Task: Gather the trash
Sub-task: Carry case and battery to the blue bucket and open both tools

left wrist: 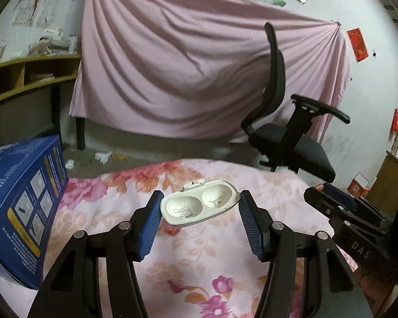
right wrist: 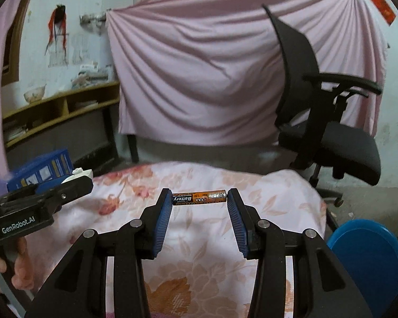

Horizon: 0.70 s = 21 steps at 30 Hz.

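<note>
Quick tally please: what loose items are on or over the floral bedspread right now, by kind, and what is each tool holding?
White plastic case, in the left tool: 1
Battery, in the right tool: 1
Blue box, at the bedspread's left edge: 1
Total: 3

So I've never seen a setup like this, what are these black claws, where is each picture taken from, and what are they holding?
There is no robot here: a person holds a two-finger gripper in each hand, each with a camera looking along its blue-padded fingers. The left camera's picture shows the left gripper clamped on a white plastic case with two round hollows. The right camera's picture shows the right gripper pinching an orange battery end to end. Below both lies a floral blanket, with a blue box at its left. Each view also catches the other gripper at its edge.
</note>
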{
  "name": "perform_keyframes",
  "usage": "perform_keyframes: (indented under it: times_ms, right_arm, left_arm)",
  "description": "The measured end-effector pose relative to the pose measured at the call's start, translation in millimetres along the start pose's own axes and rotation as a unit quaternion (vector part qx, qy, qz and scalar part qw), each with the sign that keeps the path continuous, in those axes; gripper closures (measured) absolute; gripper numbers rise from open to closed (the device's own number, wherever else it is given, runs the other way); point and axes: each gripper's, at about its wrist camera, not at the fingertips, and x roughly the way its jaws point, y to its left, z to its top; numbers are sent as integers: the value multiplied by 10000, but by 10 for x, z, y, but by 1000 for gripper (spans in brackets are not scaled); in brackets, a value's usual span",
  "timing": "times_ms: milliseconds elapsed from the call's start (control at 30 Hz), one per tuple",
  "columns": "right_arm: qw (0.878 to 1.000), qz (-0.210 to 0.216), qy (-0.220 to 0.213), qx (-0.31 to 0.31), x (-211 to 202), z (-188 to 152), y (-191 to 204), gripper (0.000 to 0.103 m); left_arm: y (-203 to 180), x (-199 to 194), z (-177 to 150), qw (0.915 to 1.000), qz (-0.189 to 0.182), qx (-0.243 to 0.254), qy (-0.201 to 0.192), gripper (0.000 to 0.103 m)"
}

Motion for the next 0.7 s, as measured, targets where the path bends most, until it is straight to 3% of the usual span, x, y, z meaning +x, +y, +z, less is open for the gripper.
perform_keyframes:
  times_ms: [333, 500, 700]
  right_arm:
    - [9934, -361, -1075, 176, -438, -8, -79, 62]
    - [9876, -682, -1390, 249, -680, -14, -191, 62]
    - [9767, -1158, -1780, 303, -1082, -21, -508, 62]
  left_arm:
    - [-187, -326, 28, 9959, -273, 116, -859, 51]
    - [-547, -510, 36, 9878, -544, 539, -1359, 51]
    - [-990, -564, 60, 9779, -885, 868, -1682, 51]
